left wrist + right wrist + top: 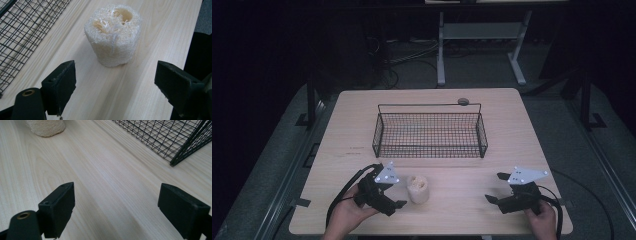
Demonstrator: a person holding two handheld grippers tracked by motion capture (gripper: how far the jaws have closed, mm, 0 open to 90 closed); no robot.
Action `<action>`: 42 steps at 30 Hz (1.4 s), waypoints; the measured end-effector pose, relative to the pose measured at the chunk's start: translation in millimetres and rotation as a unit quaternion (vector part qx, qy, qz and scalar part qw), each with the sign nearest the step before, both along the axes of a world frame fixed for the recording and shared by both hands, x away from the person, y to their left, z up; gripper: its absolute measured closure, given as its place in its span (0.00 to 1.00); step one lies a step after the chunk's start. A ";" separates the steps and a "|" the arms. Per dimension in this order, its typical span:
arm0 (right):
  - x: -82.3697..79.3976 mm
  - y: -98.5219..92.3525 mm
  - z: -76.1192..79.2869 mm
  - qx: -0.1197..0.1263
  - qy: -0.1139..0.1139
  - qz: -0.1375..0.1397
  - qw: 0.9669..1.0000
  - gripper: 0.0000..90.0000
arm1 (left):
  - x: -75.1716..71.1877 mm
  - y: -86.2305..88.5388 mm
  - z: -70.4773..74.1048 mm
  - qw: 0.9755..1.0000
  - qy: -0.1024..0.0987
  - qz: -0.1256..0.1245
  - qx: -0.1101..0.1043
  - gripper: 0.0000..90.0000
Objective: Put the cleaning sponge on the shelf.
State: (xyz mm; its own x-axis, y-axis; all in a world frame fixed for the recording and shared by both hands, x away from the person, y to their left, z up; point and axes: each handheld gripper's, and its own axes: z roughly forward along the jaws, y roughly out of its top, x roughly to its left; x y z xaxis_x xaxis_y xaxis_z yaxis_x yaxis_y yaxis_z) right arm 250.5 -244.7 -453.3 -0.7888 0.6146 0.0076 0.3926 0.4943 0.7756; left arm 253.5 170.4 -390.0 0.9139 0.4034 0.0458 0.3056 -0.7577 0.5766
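A lab or test room, dim and bare; one pale wooden tabletop [512, 125] stands lit on grey carpet [557, 120]; loose cables [412, 57] trail over the floor behind it; a white metal frame [482, 45] rises beyond, with dark walls around.

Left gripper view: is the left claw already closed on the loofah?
No, the left claw stands wide open, its jaws apart on either side, and the loofah sits on the table just ahead, untouched.

No readable text, labels, brands or numbers anywhere. A faint dark line of marks on the pale wooden surface [357, 150], left of the black wire basket [430, 131], is too small to read.
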 end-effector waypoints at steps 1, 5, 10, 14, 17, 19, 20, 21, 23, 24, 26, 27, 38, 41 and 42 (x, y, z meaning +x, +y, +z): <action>0.0 0.0 0.1 0.000 0.000 0.000 1.000 0.15 | 0.1 -0.8 0.2 1.000 0.001 0.001 0.000 0.19; -0.1 -0.1 0.0 0.001 0.001 -0.001 1.000 0.15 | 1.5 -3.5 0.7 1.000 0.003 -0.004 0.003 0.19; -0.1 -0.2 0.1 0.001 0.001 -0.001 1.000 0.15 | 3.1 -6.1 0.9 1.000 0.005 -0.007 0.008 0.19; -0.3 -0.1 0.1 0.002 0.001 -0.001 1.000 0.15 | 4.7 -7.6 1.7 1.000 0.005 -0.009 0.010 0.19; -0.1 -0.5 -0.1 0.001 0.000 -0.001 1.000 0.15 | 5.9 -8.7 1.7 1.000 0.007 -0.010 0.012 0.19; 0.0 -0.7 0.0 0.001 -0.001 0.000 1.000 0.15 | 6.6 -9.9 1.7 1.000 0.008 -0.012 0.012 0.19; 0.1 -0.7 0.0 0.001 -0.001 0.000 1.000 0.15 | 6.8 -10.6 1.6 1.000 0.009 -0.011 0.013 0.19; 0.1 -0.7 -0.1 0.001 -0.001 0.000 1.000 0.15 | 7.3 -11.3 1.5 1.000 0.010 -0.012 0.013 0.19; 0.1 -0.7 -0.1 0.001 -0.001 0.000 1.000 0.15 | 8.0 -12.3 1.4 1.000 0.010 -0.013 0.015 0.19; 0.2 -0.6 -0.2 0.002 -0.001 0.000 1.000 0.15 | 8.7 -13.0 1.0 1.000 0.009 -0.012 0.016 0.19; 0.1 -0.7 -0.1 0.002 -0.001 0.000 1.000 0.15 | 9.3 -14.0 0.4 1.000 0.010 -0.010 0.015 0.19; 0.1 -0.8 0.0 0.001 -0.001 0.000 1.000 0.15 | 9.7 -14.5 0.2 1.000 0.011 -0.011 0.014 0.19; 0.1 -0.8 -0.2 0.002 -0.001 0.001 1.000 0.15 | 14.2 -18.8 -1.6 1.000 0.015 -0.013 0.020 0.19; -0.1 -0.7 -0.1 0.003 -0.001 0.000 1.000 0.15 | 15.4 -19.8 -1.6 1.000 0.015 -0.014 0.020 0.19; 0.1 -0.7 -0.2 0.003 -0.002 0.001 1.000 0.15 | 15.7 -20.3 -1.5 1.000 0.015 -0.014 0.021 0.19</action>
State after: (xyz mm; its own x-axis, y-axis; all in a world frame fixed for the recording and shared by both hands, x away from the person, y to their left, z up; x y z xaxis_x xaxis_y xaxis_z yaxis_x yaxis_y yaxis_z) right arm 250.6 -245.4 -453.5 -0.7901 0.6130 0.0084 0.3891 0.4908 0.7796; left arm 269.2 150.1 -391.5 0.9258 0.3766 0.0335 0.3015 -0.7889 0.5354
